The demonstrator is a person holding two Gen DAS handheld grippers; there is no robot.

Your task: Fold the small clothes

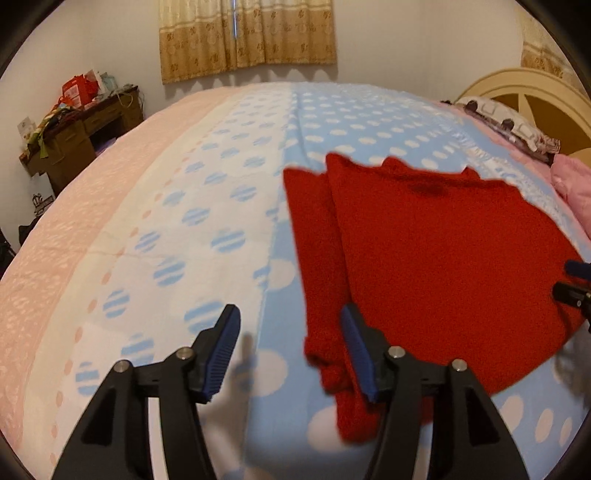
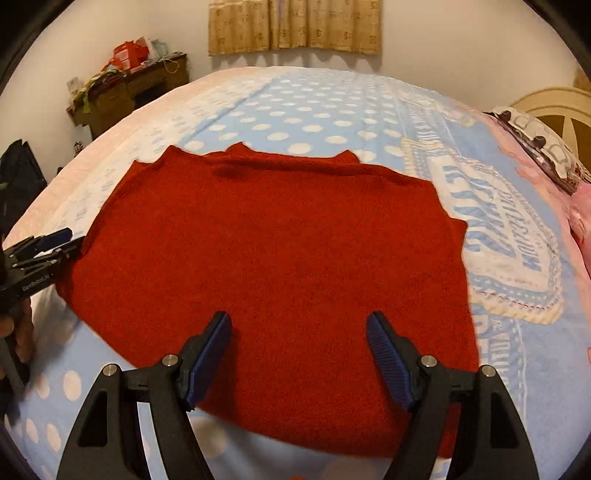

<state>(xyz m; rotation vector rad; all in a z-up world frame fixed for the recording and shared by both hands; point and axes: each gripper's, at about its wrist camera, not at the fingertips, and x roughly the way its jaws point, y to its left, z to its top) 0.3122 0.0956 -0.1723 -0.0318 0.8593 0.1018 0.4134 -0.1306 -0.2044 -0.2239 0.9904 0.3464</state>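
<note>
A red knitted sweater [image 2: 273, 236] lies flat on the blue dotted blanket [image 2: 314, 110]. In the left wrist view the sweater [image 1: 436, 251] shows a sleeve folded along its left side. My left gripper [image 1: 290, 334] is open and empty, just above the blanket at the sweater's near left edge, with its right finger over the sleeve. My right gripper [image 2: 299, 336] is open and empty, hovering over the sweater's near hem. The left gripper also shows at the left edge of the right wrist view [image 2: 59, 240], beside the sweater.
The bed has a pink sheet [image 1: 55, 251] on the left side. A cluttered wooden desk [image 1: 81, 125] stands by the far left wall. Pillows [image 2: 535, 144] and a cream headboard [image 1: 535, 99] are at the right. A curtain [image 2: 295, 26] hangs on the back wall.
</note>
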